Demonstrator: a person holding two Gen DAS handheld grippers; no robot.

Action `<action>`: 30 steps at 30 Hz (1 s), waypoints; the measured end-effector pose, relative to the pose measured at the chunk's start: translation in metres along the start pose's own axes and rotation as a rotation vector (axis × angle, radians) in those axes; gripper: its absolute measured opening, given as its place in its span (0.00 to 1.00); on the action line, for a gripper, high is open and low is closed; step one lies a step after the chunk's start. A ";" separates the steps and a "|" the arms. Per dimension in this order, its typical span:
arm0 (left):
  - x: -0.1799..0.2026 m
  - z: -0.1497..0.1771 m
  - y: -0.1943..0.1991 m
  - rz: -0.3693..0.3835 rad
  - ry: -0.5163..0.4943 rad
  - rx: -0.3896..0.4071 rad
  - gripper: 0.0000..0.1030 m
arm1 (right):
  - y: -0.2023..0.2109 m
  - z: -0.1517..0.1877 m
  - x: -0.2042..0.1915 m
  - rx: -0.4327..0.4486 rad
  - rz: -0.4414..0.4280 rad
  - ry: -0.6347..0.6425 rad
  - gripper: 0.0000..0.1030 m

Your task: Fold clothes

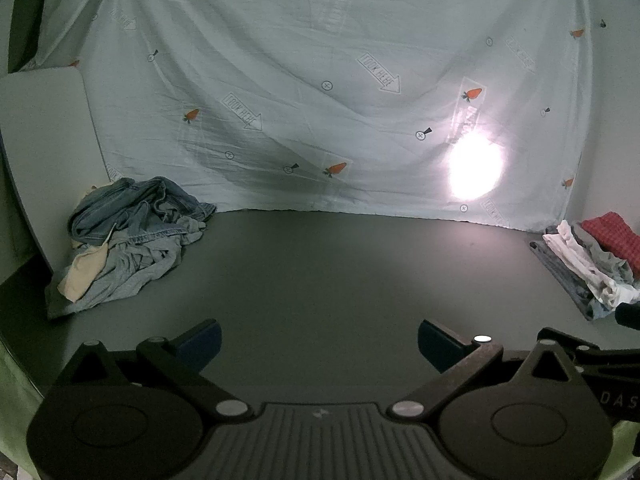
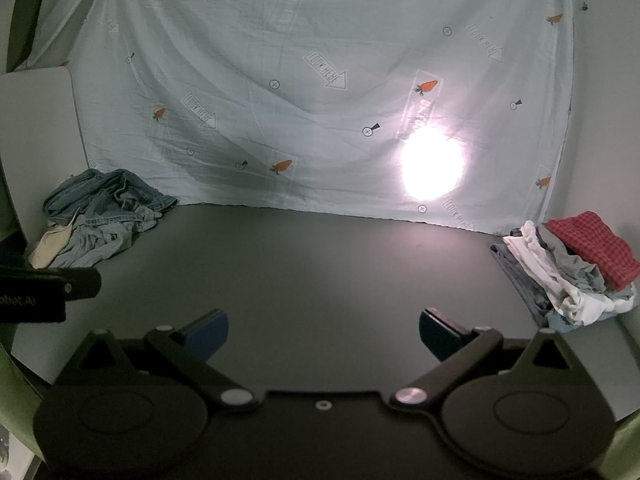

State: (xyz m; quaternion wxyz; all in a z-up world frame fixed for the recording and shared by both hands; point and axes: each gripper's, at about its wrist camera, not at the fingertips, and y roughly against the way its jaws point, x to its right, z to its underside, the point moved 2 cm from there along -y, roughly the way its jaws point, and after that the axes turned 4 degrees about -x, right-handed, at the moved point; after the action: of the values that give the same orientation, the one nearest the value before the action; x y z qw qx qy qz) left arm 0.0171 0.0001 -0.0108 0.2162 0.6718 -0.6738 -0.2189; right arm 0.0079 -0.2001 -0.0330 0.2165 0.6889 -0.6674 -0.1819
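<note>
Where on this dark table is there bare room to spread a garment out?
The middle of the dark grey table is bare, from the hanging carrot-print sheet to both open grippers. It is crowded at the left by the crumpled heap of blue denim clothes and at the right by the stacked clothes topped with red checked cloth.

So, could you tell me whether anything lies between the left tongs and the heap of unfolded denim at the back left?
Nothing visible does: only bare dark table separates the open left tongs from the denim heap.
</note>
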 end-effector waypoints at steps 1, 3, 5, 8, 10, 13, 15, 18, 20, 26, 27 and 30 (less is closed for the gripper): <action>0.000 0.000 0.000 0.000 0.000 -0.001 1.00 | 0.000 0.000 0.000 0.001 0.000 0.000 1.00; 0.000 0.001 -0.001 -0.002 -0.002 -0.001 1.00 | -0.001 0.000 -0.001 0.003 0.002 0.002 1.00; 0.000 0.001 -0.002 -0.003 -0.004 -0.002 1.00 | -0.001 0.001 -0.001 0.002 0.002 0.002 1.00; -0.002 0.003 0.000 -0.002 -0.003 -0.001 1.00 | -0.001 0.000 -0.002 0.002 0.002 0.000 1.00; -0.002 0.000 0.000 -0.001 -0.003 -0.001 1.00 | 0.000 -0.002 -0.004 0.001 0.003 0.000 1.00; -0.001 0.002 0.000 -0.001 -0.003 0.001 1.00 | -0.002 -0.001 -0.005 0.001 0.003 0.000 1.00; -0.001 0.003 0.000 -0.001 -0.003 0.003 1.00 | -0.002 -0.001 -0.004 0.000 0.004 0.000 1.00; -0.001 0.003 0.000 -0.003 -0.003 0.003 1.00 | -0.001 -0.001 -0.004 0.000 0.003 0.001 1.00; -0.002 0.003 0.000 -0.003 -0.002 0.003 1.00 | -0.001 -0.001 -0.004 0.001 0.002 0.002 1.00; 0.000 0.004 -0.001 -0.003 -0.005 0.000 1.00 | -0.002 -0.002 -0.001 0.000 0.001 0.003 1.00; 0.000 0.004 -0.002 -0.003 -0.005 0.000 1.00 | -0.002 -0.002 -0.001 0.001 0.002 0.004 1.00; -0.001 0.004 -0.001 -0.004 -0.002 0.000 1.00 | -0.002 -0.002 -0.001 0.000 0.001 0.006 1.00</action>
State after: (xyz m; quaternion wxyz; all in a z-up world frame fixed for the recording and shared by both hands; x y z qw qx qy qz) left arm 0.0157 0.0012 -0.0149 0.2149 0.6728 -0.6729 -0.2199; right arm 0.0102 -0.1984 -0.0325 0.2185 0.6890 -0.6672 -0.1798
